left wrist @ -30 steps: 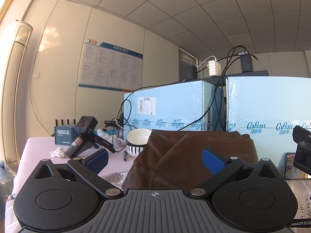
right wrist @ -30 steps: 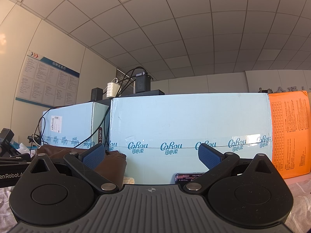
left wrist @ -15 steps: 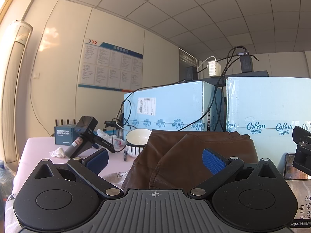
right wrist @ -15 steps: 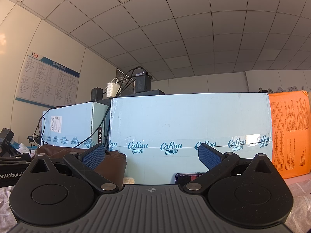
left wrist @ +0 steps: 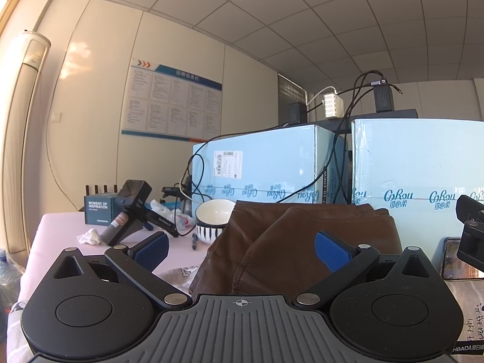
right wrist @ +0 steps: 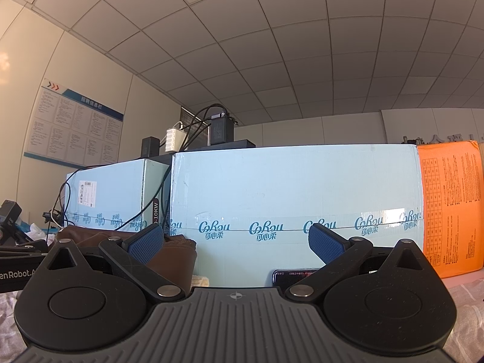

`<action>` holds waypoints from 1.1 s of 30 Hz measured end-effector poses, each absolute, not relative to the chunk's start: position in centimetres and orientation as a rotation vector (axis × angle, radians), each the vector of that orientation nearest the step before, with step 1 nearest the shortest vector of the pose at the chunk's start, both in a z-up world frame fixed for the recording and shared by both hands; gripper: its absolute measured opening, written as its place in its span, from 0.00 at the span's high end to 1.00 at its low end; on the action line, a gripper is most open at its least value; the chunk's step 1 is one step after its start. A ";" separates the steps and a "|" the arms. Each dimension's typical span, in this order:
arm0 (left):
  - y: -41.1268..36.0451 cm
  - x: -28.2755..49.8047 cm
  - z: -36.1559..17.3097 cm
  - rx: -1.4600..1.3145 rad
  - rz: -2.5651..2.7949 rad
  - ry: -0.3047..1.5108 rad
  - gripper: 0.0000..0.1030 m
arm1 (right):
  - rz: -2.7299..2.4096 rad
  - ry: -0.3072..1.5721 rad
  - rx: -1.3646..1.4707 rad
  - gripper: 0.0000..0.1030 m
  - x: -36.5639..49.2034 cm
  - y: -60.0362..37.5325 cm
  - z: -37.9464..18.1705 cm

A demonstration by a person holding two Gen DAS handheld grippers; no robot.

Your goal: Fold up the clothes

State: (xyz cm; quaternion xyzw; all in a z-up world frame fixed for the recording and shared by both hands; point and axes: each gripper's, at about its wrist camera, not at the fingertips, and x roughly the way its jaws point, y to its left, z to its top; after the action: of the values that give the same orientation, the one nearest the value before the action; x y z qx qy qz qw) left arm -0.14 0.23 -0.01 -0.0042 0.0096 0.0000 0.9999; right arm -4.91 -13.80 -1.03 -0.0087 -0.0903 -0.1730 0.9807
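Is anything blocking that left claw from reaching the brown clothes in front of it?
Nothing visible does. The left gripper is open, and the brown garment lies straight ahead between its blue pads. The striped bowl sits off to the left of the garment, beside it rather than in the path.

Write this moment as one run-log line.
left tool: open, empty | right tool: open, empty | brown garment: folded on table, untouched

Brown garment (left wrist: pixel 302 242): one item, folded into a thick stack with layered edges and a diagonal fold across its front. Lies flat on the table, directly before the pale blue boxes (left wrist: pixel 266 169), just beside the striped bowl (left wrist: pixel 213 220).
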 end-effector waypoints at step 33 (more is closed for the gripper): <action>0.7 -1.6 1.2 -0.053 -0.063 -0.109 0.00 | -0.287 -0.242 0.019 0.00 -6.9 -13.9 -0.2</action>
State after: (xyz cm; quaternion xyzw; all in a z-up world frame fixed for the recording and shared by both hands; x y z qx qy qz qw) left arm -1.63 0.73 1.19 -0.0266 -0.0543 -0.0314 0.9977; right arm -6.92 -13.87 -0.22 0.0096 -0.1202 -0.1427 0.9824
